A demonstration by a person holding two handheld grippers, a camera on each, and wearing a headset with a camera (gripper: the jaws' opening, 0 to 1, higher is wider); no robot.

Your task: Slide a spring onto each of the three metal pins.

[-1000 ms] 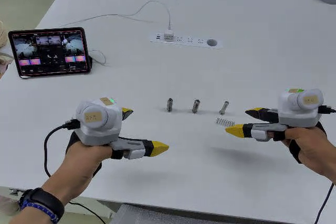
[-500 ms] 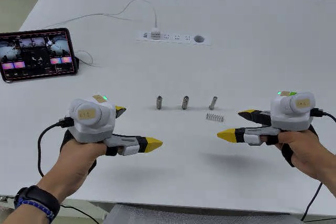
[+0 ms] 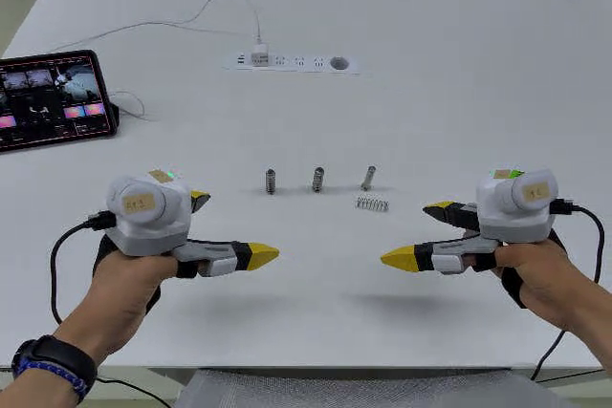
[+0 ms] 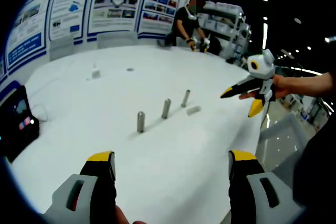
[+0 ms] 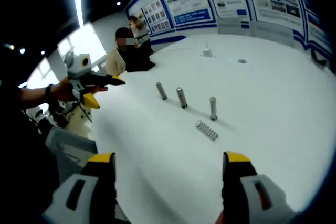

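Head view has the three pins (image 3: 317, 179) in a row at mid-frame on the white counter (image 3: 459, 93); the left and middle ones look already coiled, the right pin (image 3: 368, 177) looks bare, and a loose spring (image 3: 372, 204) lies flat just below it. Left gripper (image 3: 232, 227) and right gripper (image 3: 413, 232) hover low in the frame, both gaping wide, holding nothing, apart from the spring. It is likely very light thin wire, apt to roll on the smooth top and to squash or ping away if pinched hard, so I would nip it gently across the coils near one end, leaving the other end free for the pin
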